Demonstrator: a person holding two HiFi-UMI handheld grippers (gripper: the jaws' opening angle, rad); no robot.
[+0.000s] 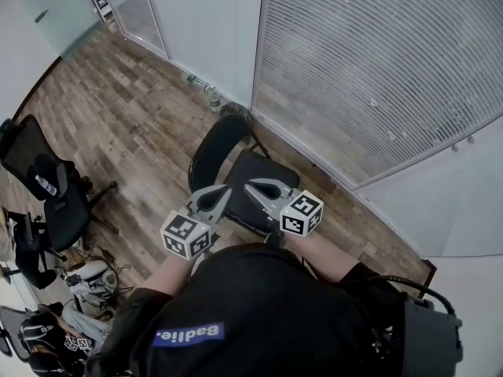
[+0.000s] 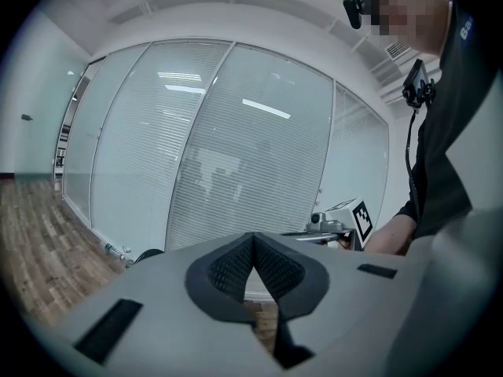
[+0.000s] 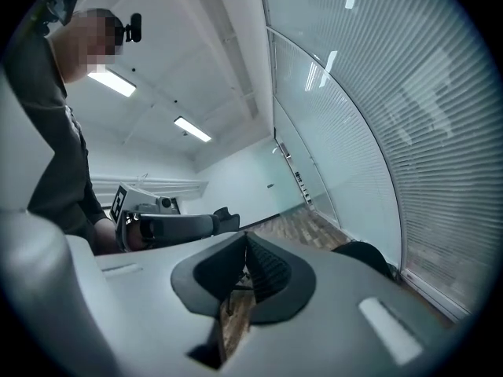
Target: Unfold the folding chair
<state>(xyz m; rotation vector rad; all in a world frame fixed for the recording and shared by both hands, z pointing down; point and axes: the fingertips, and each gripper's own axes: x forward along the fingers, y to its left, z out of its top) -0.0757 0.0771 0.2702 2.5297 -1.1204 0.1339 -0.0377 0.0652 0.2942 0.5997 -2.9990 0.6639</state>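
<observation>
In the head view the black folding chair (image 1: 250, 181) stands on the wooden floor (image 1: 134, 124) close to the glass wall (image 1: 377, 69) with its lowered blinds, seat down and curved backrest up, just in front of the person (image 1: 259, 305). The left gripper (image 1: 222, 193) and the right gripper (image 1: 253, 187) are held side by side above the near edge of the seat, their tips angled toward each other, and neither one touches the chair. Two bottles (image 1: 214, 100) sit at the foot of the wall beyond the chair, and black office chairs (image 1: 55, 203) stand well apart at the left. In the left gripper view the ribbed jaws are closed tip to tip with nothing between them. Past them are the blinds and a strip of floor, and the right gripper shows at the right by the person's forearm. In the right gripper view the jaws are likewise pressed together and empty. The left gripper reaches in from the left, and a dark rounded part of the chair shows low at the right, near the wall.
</observation>
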